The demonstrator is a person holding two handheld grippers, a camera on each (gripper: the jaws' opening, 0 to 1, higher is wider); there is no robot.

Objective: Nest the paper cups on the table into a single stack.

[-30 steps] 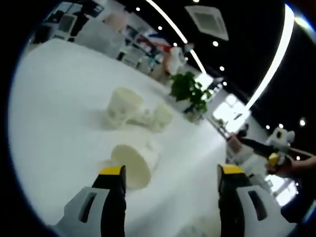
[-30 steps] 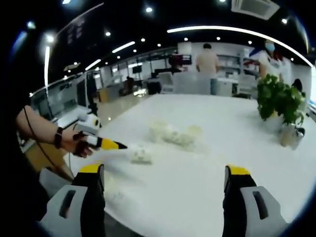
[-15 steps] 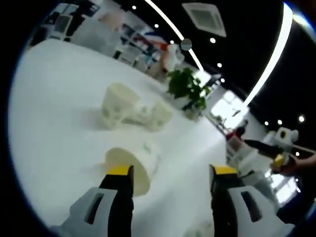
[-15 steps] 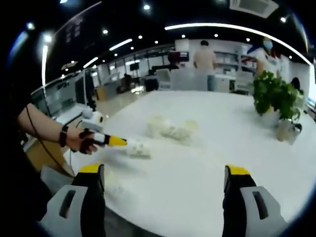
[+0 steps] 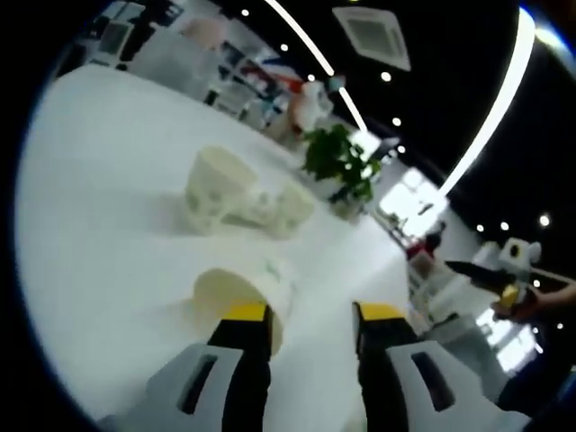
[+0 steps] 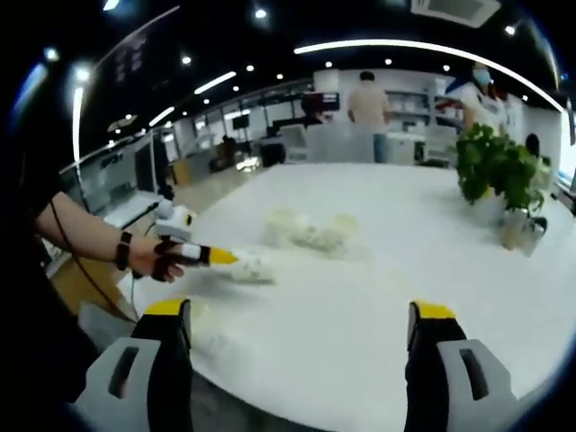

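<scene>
L gripper [image 5: 310, 315], in left gripper view: 2 yellow-tipped jaws rise from the bottom w/ only a narrow gap between them. The left jaw tip overlaps the rim of the near cup [image 5: 243, 292], a white paper cup lying on its side on the white table [image 5: 99, 225], mouth toward the camera. Can't tell if that tip touches the rim or if the jaws grip it; nothing sits in the gap itself, so grip state unclear. In right gripper view the same gripper [image 6: 216, 256] shows from the left, held by a person's hand [image 6: 157, 259], its yellow tip at the near cup [image 6: 252, 268].

R gripper [image 6: 301, 315], in right gripper view: jaws spread wide apart, nothing between them, hovering over the near table edge [image 6: 297, 360].

Farther back on the table, a cluster of more cups: 1 upright-ish tilted cup [image 5: 214, 187] w/ faint print, beside it another cup [image 5: 290, 209] on its side, crumpled-looking bits between them. Same cluster [image 6: 310, 232] sits mid-table in right gripper view, too blurred to count.

Beyond that, a potted plant [image 5: 340, 164] near the far table edge, also seen at [image 6: 493, 171]. Far bkgd: 2 people standing by shelves, ceiling light strips.
</scene>
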